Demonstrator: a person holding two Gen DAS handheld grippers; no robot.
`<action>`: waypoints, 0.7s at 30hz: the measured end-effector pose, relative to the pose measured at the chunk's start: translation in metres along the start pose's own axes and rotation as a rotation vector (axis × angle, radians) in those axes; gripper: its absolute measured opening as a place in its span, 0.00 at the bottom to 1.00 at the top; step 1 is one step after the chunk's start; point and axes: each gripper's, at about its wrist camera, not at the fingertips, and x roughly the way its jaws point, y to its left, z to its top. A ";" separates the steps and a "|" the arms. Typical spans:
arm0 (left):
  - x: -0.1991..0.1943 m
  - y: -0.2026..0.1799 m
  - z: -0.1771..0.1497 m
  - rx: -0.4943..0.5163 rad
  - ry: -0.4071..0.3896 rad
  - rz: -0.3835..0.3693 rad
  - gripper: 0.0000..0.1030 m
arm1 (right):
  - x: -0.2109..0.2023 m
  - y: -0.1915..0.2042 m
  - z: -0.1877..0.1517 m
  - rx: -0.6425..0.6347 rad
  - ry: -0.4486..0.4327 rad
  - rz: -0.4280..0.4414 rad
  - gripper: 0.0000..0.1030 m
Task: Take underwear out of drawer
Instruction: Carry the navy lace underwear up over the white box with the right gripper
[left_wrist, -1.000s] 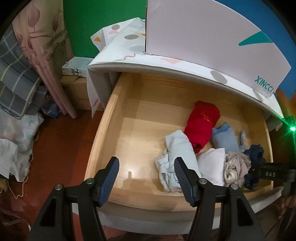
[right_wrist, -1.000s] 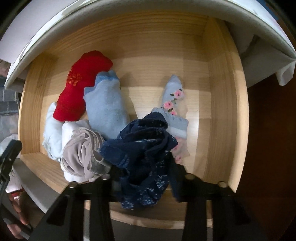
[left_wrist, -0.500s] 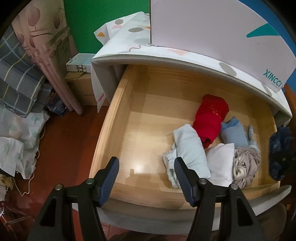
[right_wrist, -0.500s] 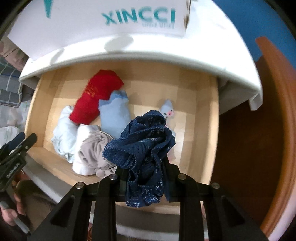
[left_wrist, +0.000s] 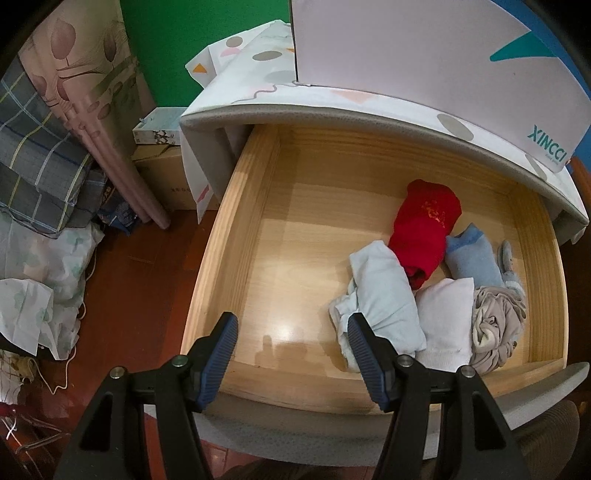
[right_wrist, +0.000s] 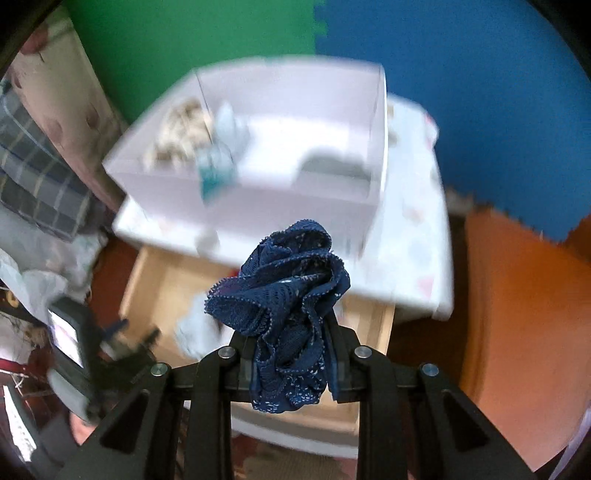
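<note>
Pinching the navy underwear (right_wrist: 280, 306), our right tongs (right_wrist: 291, 363) hang above the drawer (right_wrist: 147, 280); white box (right_wrist: 258, 155) at twelve o'clock; left tongs (left_wrist: 291, 350) spread, empty.

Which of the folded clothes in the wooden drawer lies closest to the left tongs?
The pale blue folded cloth, leftmost of the pile: its near end sits beside the left tongs' right finger, while the others lie farther right.

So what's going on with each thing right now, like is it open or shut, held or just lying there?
Drawer: pulled open.
Left gripper: open, holding nothing, over the drawer's front edge.
Right gripper: shut on the navy lace underwear, bunched, above the drawer.
Red roll: lying in the drawer.
Pale blue bundle: lying in the drawer.
White box: open on top, clothes inside.
</note>
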 end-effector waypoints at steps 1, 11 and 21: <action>0.000 0.000 0.000 0.001 -0.001 0.003 0.62 | -0.007 0.002 0.011 0.000 -0.024 0.002 0.23; 0.003 0.000 0.000 -0.001 0.006 0.020 0.62 | 0.015 0.013 0.097 -0.016 -0.065 -0.049 0.23; 0.007 0.007 0.000 -0.022 0.032 0.002 0.62 | 0.105 0.007 0.119 0.001 0.065 -0.089 0.24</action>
